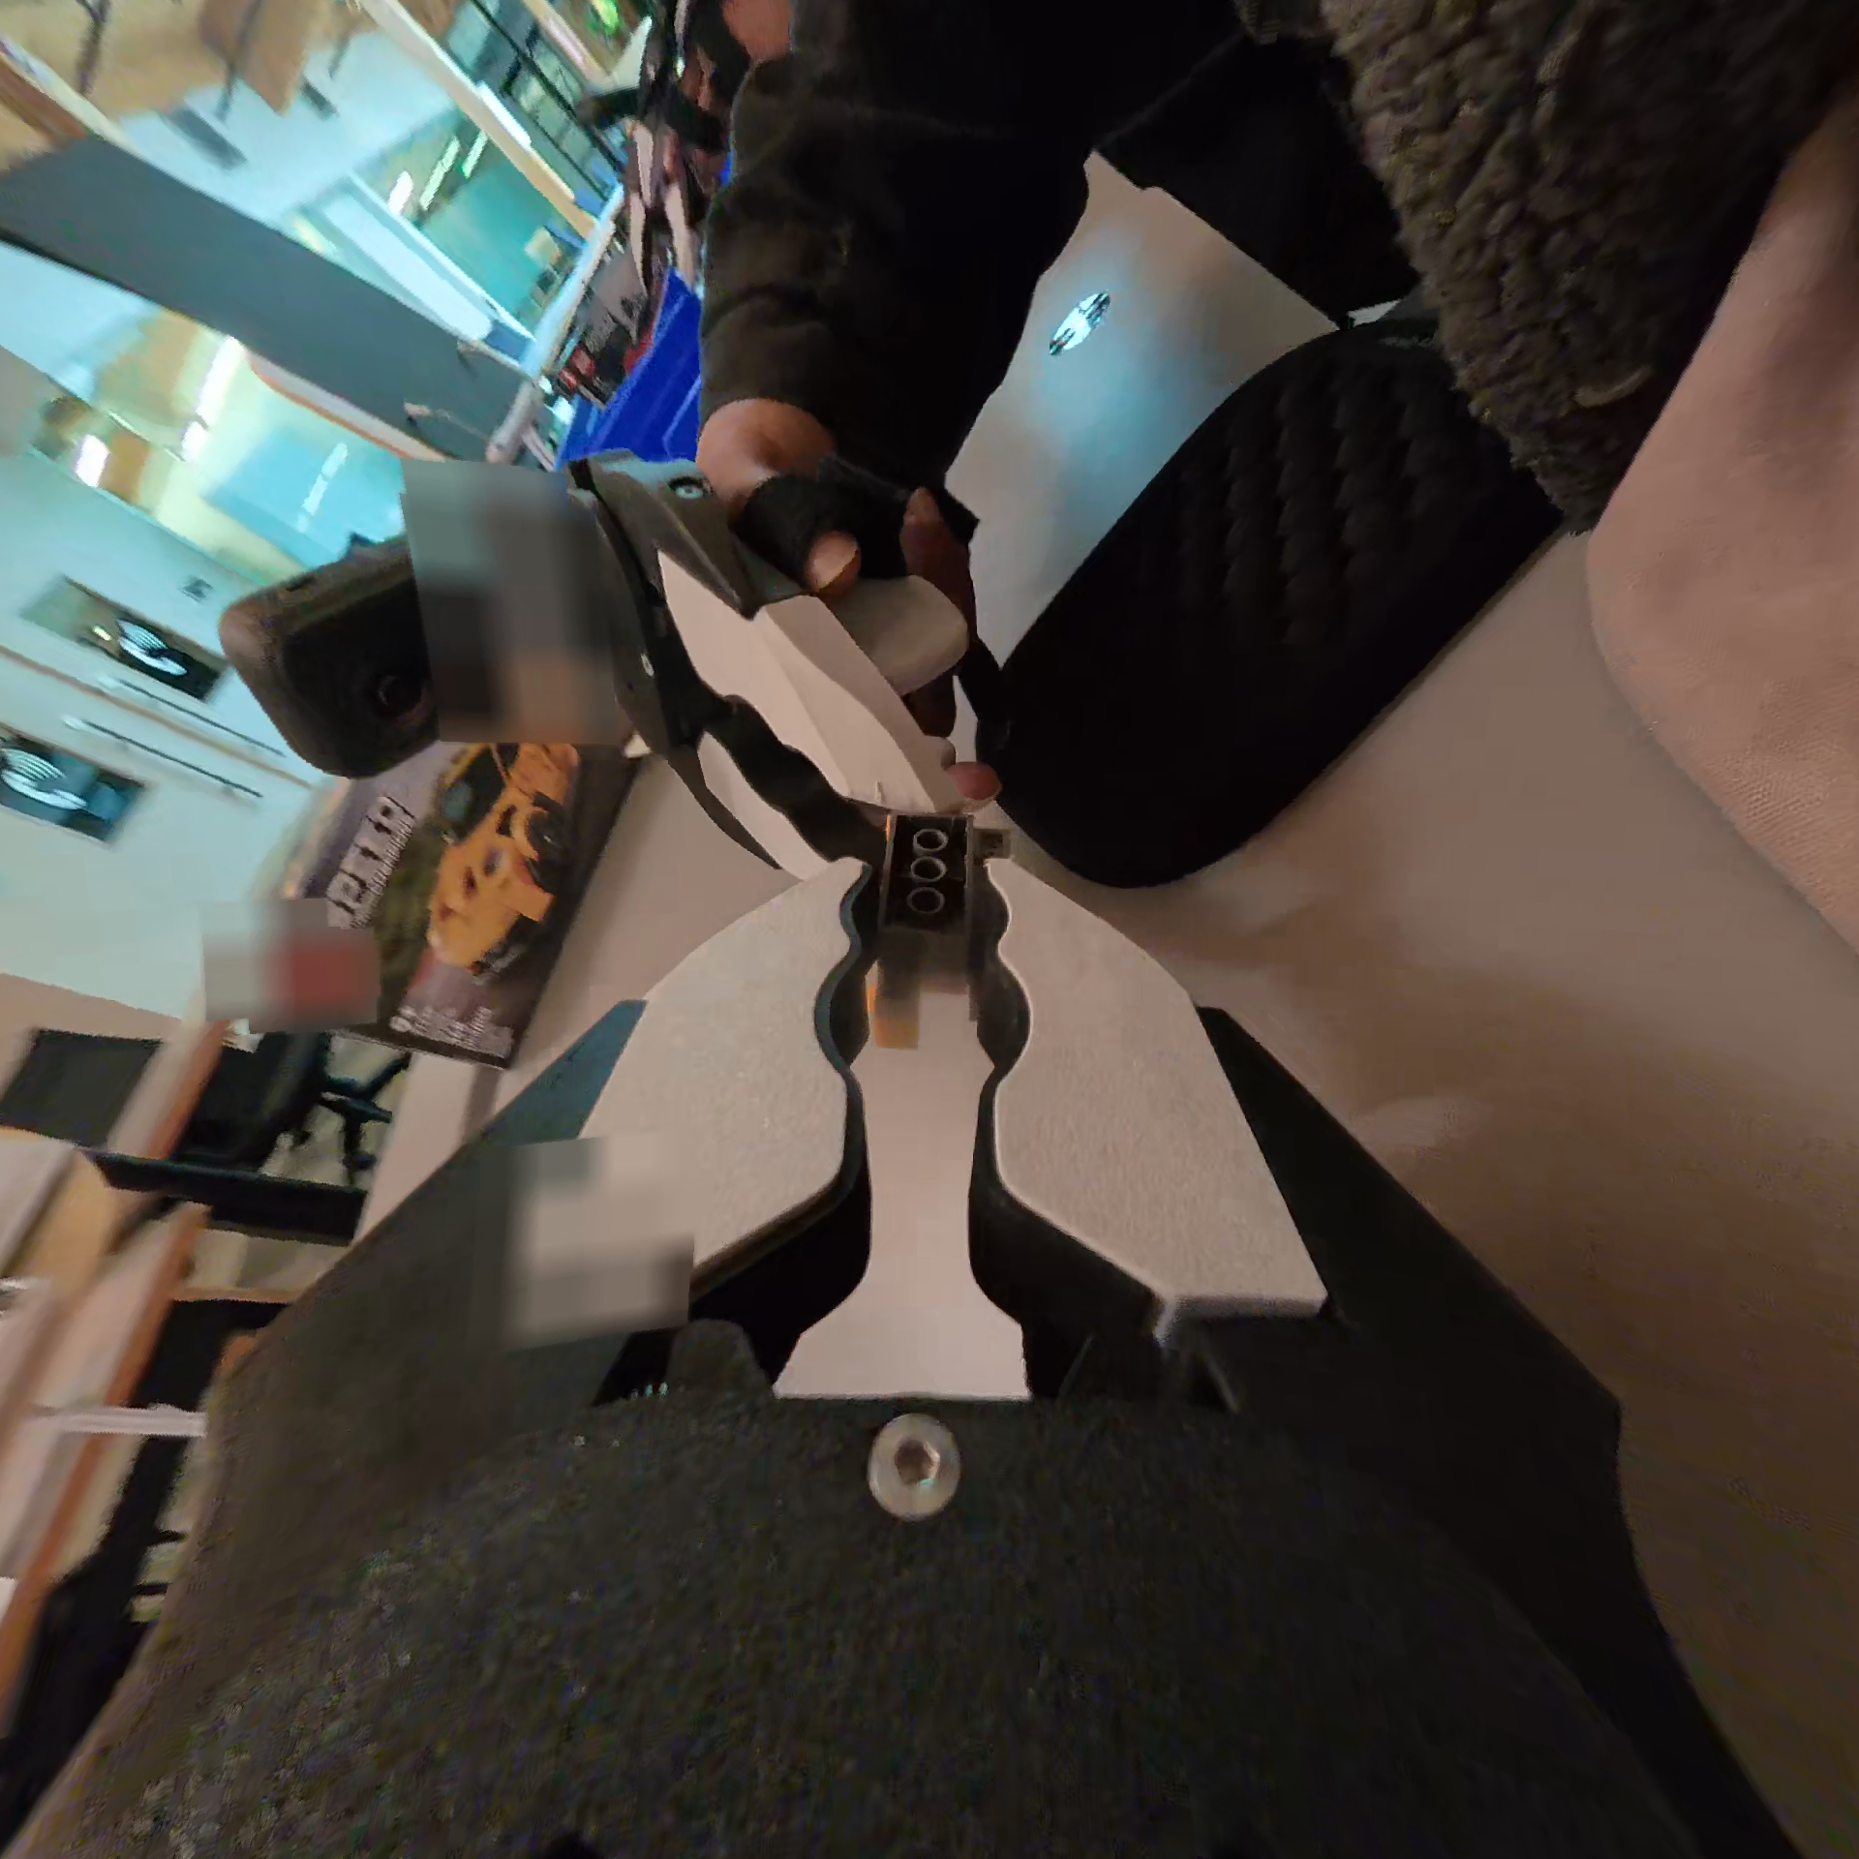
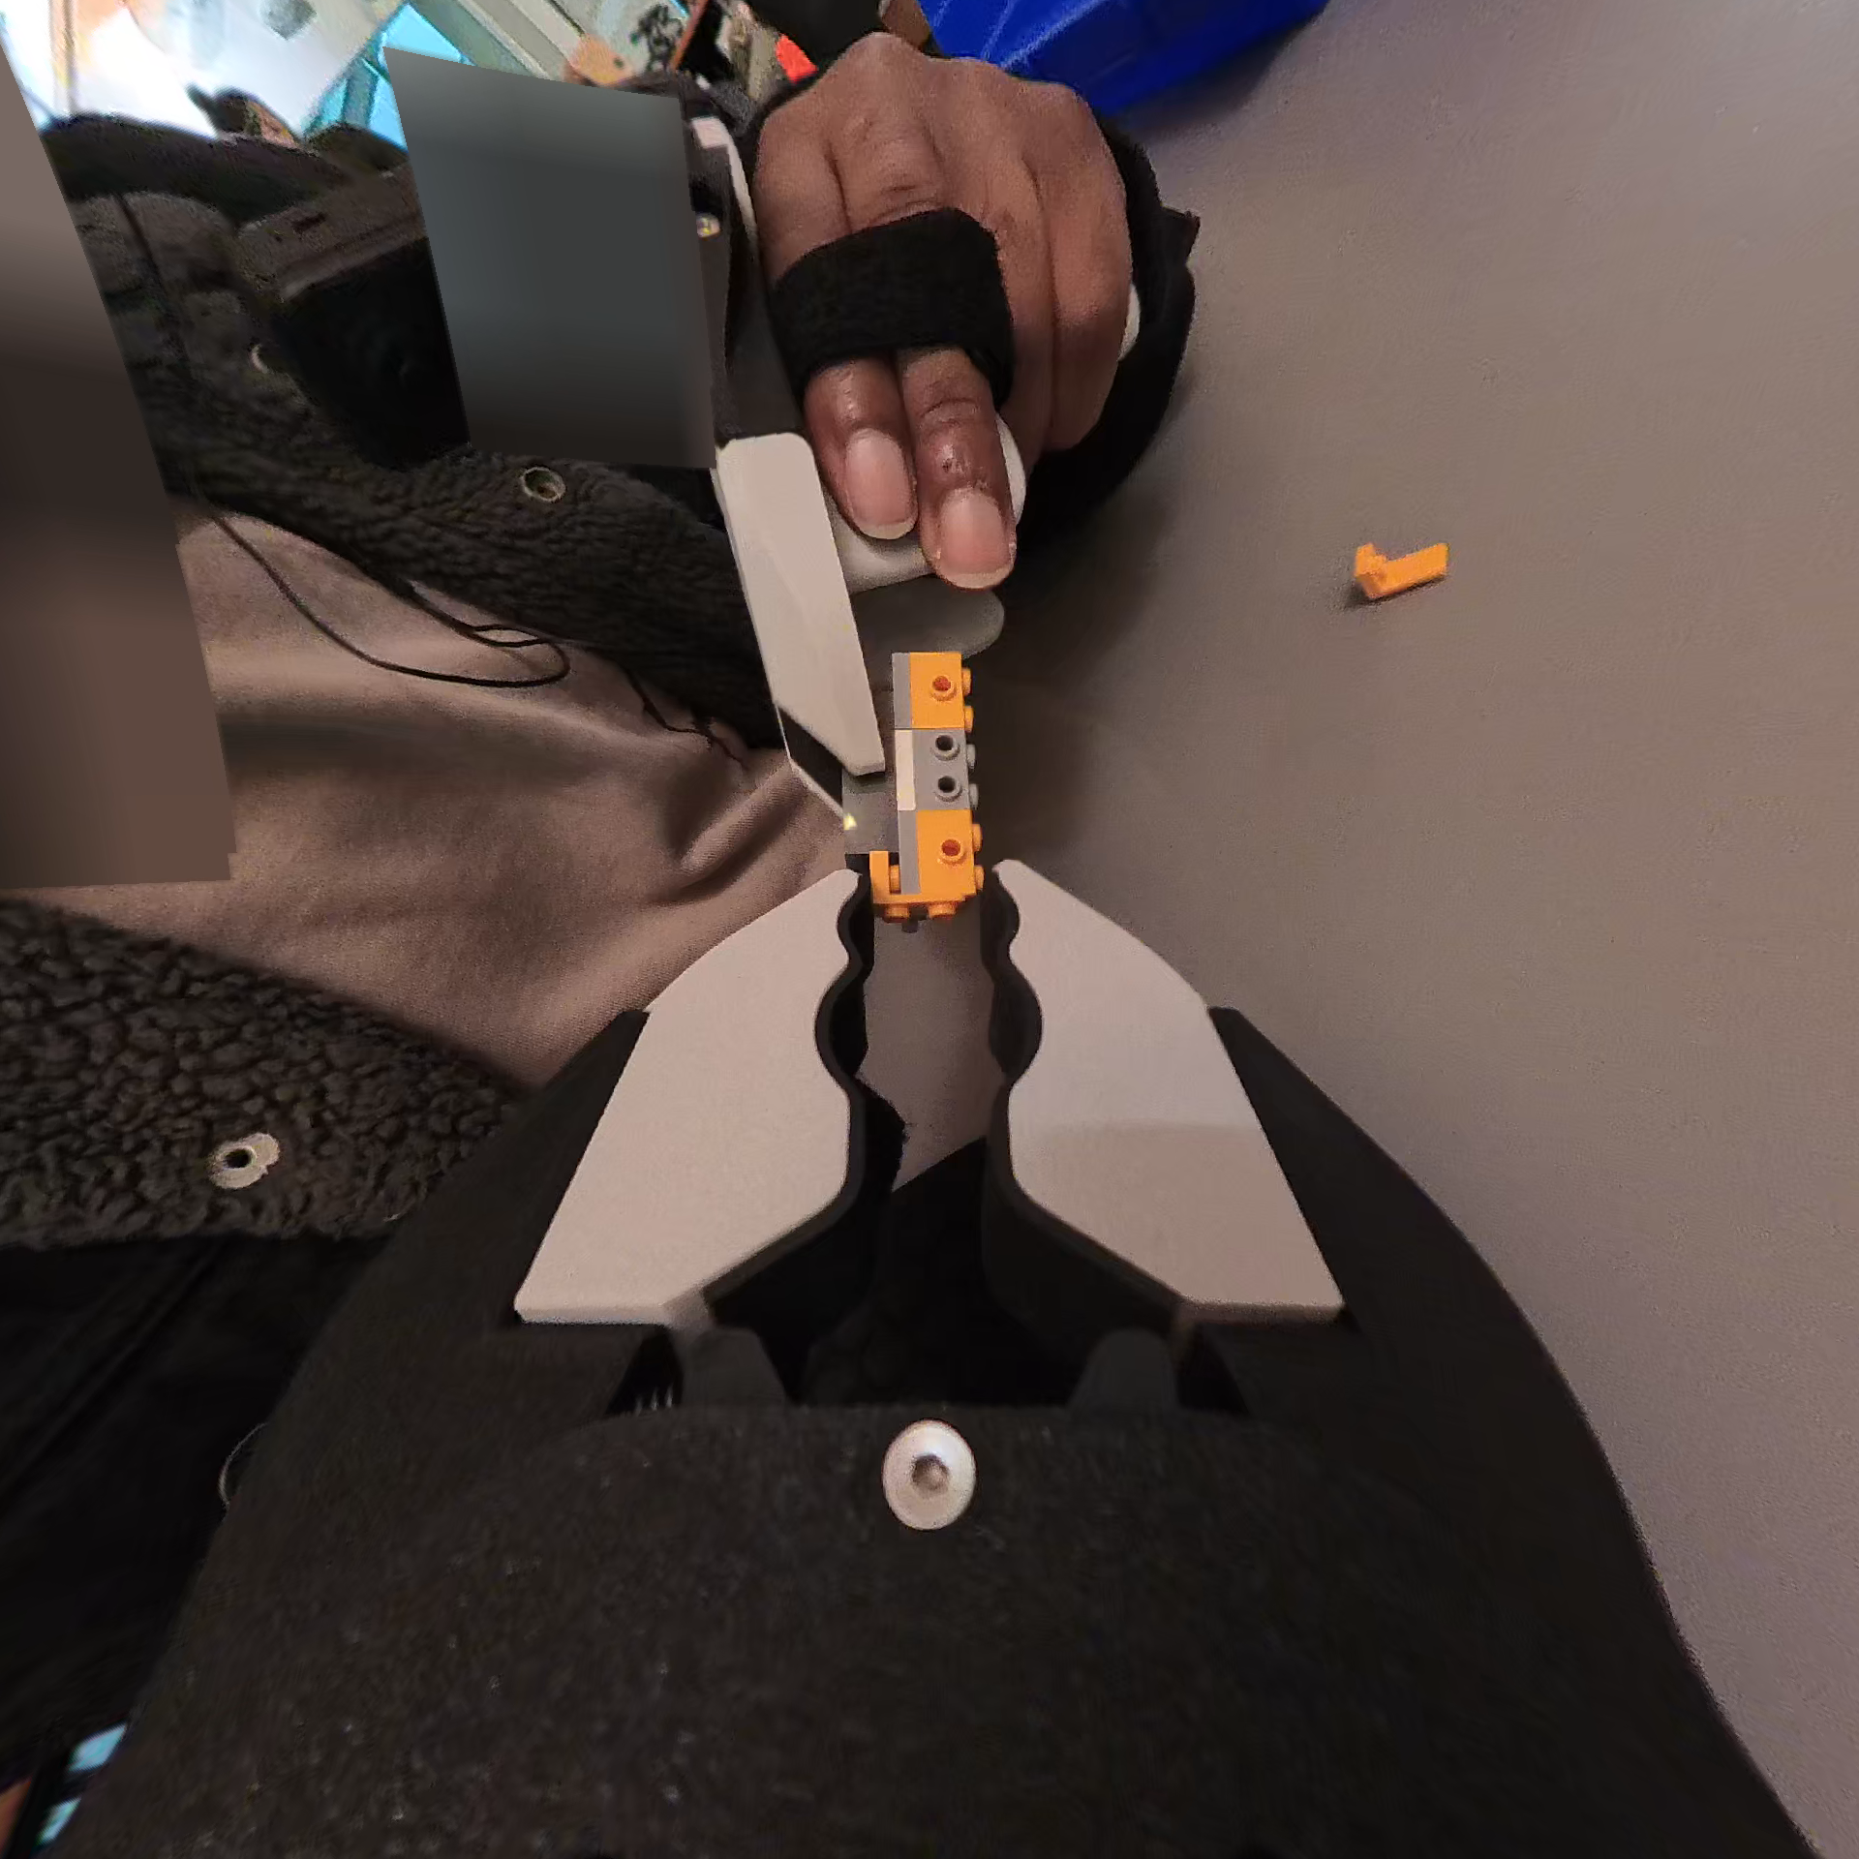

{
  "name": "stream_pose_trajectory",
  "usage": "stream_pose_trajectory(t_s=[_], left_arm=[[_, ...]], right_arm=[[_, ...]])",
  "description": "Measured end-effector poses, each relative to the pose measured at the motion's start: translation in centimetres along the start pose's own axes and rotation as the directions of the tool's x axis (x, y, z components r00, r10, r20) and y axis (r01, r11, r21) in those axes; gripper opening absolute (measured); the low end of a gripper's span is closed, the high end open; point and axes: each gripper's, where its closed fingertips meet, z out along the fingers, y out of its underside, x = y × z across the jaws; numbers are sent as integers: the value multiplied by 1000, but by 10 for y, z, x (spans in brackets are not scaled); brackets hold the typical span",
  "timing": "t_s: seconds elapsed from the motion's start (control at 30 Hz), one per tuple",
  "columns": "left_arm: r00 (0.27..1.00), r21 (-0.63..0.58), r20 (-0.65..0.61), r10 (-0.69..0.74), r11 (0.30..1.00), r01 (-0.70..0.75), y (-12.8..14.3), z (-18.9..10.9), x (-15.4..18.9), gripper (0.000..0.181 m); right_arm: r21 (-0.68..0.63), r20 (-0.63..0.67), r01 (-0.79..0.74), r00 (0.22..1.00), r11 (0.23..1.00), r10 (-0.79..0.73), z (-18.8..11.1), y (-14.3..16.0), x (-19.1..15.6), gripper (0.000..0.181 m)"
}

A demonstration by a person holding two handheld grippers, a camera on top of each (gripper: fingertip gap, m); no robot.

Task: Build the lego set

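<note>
Between both grippers, above the table (image 2: 1509, 905), sits the assembly (image 2: 934, 785): left gripper (image 1: 920, 890) clenched on it; right gripper (image 2: 925, 880) pinching its near end. Build partial; orange piece (image 2: 1400, 569) lies unattached far right.

Orange-and-grey lego assembly (image 2: 934, 785) held upright; orange piece (image 2: 1400, 569) lies apart.

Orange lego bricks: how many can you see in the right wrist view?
4 I can tell apart. Three sit in the small lego assembly between the two grippers: top, lower, and one underneath. One loose orange piece lies alone on the grey table. More may be hidden behind.
</note>
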Motion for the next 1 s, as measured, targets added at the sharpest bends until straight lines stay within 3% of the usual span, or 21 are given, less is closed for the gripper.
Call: stream_pose_trajectory(t_s=[0.3, 0.77, 1.0], left_arm=[[990, 50, 21, 140, 989, -141, -17, -4, 7, 17], [968, 1, 72, 242, 970, -243, -12, 0, 5, 20], [916, -24, 89, 391, 920, -390, -15, 2, 11, 18]], right_arm=[[-8, -38, 177, 984, 984, -177, 3, 3, -14, 20], [66, -57, 158, 986, 985, -154, 5, 2, -12, 19], [63, -93, 185, 979, 981, -179, 6, 5, -14, 17]])
